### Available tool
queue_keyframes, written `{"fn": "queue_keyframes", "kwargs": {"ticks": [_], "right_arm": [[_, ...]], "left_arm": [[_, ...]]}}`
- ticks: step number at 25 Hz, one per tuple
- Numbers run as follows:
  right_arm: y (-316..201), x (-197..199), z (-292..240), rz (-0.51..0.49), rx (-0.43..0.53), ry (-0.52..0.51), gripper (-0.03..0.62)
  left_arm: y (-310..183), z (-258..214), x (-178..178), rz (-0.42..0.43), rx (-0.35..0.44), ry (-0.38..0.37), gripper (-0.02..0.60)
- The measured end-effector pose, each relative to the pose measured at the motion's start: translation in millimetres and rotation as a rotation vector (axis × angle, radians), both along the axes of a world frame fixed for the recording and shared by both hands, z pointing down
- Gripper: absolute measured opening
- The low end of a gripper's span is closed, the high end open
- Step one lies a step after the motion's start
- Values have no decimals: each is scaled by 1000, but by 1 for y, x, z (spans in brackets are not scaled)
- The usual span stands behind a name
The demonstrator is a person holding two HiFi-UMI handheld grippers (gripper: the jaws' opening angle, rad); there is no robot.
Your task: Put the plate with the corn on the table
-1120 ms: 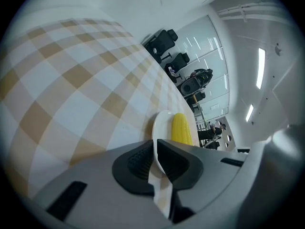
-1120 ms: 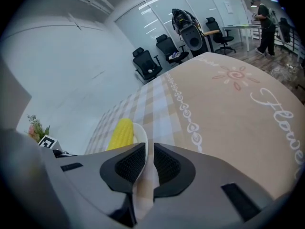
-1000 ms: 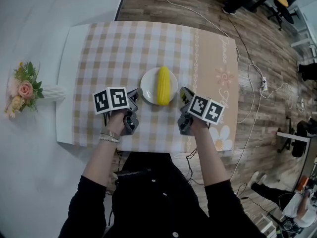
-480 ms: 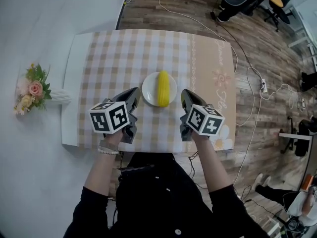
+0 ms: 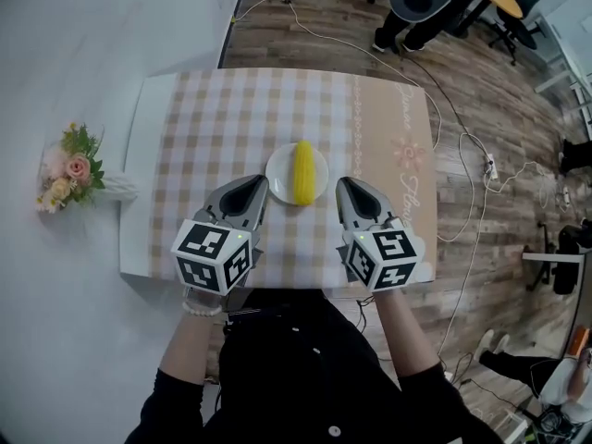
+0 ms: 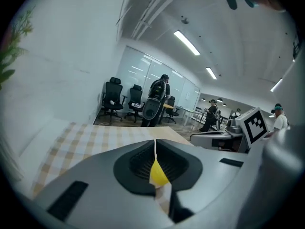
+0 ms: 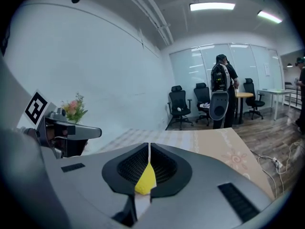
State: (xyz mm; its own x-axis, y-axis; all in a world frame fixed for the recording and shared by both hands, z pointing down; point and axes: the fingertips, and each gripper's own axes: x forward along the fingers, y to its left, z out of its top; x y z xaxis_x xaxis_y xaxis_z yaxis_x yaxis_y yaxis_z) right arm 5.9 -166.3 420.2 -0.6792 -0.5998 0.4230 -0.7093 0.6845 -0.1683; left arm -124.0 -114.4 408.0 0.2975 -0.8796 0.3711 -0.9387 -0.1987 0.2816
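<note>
Entry: plate (image 5: 277,172) with corn (image 5: 302,171), resting on surface (image 5: 213,118); left claw (image 5: 252,189) and right claw (image 5: 349,191), both closed and empty, drawn back from plate; placement judged complete.

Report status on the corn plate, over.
Left tongs shut, empty; right tongs shut, empty. Plate with corn sits on table, ungripped. Nothing in the way.
</note>
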Motion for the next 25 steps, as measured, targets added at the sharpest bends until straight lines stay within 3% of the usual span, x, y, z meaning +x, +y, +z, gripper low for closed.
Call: {"fn": "queue_keyframes", "kwargs": {"ticks": [20,25], "right_arm": [[42,2,-63,-56,101,-51,44],[46,4,-65,-64,99,-52,44]], "left_arm": [[40,-47,33,74,102,-96,17],[47,-47,29,48,100,-68,15]]}}
